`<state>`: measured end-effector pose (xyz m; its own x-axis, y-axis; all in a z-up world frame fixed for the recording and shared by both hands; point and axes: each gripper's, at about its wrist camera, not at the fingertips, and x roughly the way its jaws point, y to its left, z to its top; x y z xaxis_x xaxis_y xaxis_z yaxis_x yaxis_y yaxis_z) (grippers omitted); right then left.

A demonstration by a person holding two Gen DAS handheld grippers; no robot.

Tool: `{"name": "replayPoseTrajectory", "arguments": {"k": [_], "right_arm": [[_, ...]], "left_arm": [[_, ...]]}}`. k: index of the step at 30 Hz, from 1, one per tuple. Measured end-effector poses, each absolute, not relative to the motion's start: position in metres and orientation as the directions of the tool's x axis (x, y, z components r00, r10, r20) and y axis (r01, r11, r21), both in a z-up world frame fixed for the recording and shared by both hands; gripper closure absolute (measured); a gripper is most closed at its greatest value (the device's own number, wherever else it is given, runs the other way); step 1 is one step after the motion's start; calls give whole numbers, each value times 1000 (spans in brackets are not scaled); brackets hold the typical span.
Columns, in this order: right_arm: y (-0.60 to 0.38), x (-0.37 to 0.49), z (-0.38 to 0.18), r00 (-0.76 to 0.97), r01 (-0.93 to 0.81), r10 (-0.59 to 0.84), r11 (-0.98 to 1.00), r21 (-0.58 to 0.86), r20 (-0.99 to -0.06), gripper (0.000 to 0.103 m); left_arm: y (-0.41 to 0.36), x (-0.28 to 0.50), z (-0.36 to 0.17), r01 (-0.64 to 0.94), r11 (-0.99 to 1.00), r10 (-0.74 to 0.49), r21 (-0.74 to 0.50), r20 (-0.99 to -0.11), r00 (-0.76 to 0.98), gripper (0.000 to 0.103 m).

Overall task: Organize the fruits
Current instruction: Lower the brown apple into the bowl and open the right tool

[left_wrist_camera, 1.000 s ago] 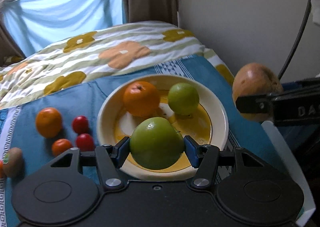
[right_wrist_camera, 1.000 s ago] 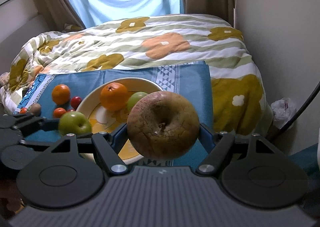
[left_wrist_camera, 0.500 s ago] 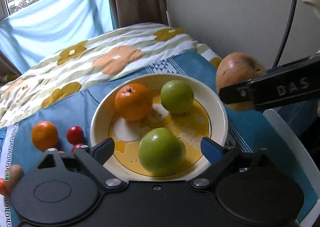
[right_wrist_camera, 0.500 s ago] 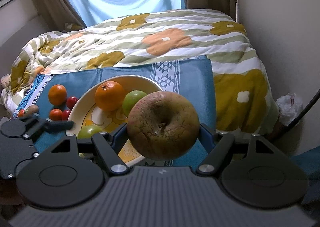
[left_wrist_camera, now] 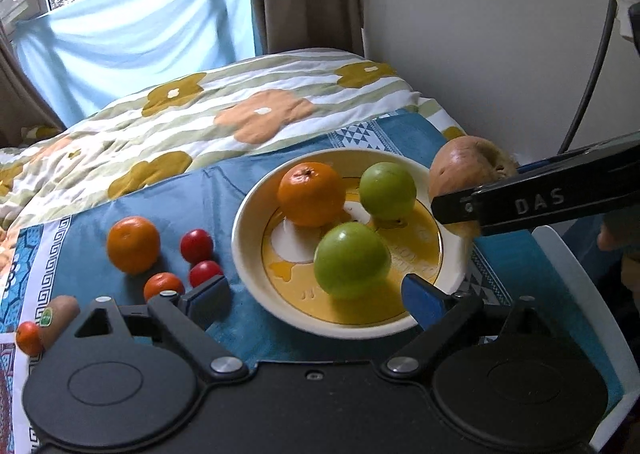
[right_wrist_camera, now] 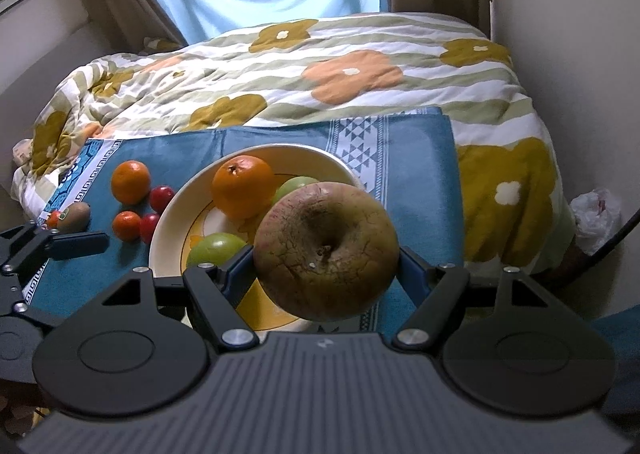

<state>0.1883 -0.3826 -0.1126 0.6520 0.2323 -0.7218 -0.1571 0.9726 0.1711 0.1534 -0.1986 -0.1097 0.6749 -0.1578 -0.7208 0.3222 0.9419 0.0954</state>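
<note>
I'm carrying the brown apple in my right tool, whose two fingers are clamped on its sides; it sits at the centre of the right wrist view, above the near right rim of the plate. I judge this the placing step: the next move calls for bringing the apple over the bare yellow part of the plate, lowering it until it rests, then letting go without knocking the fruit already there. The apple is large, dull russet with cracked, wrinkled skin, stem hollow facing me.

On the plate lie an orange and two green apples, the nearer one lower centre in the left wrist view. My left tool stands wide apart and empty, just before that plate. To the left, on the blue cloth, wait a mandarin, small red fruits and a kiwi.
</note>
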Motion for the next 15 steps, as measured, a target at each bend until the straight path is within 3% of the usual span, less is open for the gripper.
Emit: {"name": "replayPoseTrajectory", "arguments": {"k": [15], "right_arm": [[-348,194,-132,616,-303,288,946,116,-734,13]], "left_arm": [[-172,140,-107,232,968,-94,91,-727,680,7]]}}
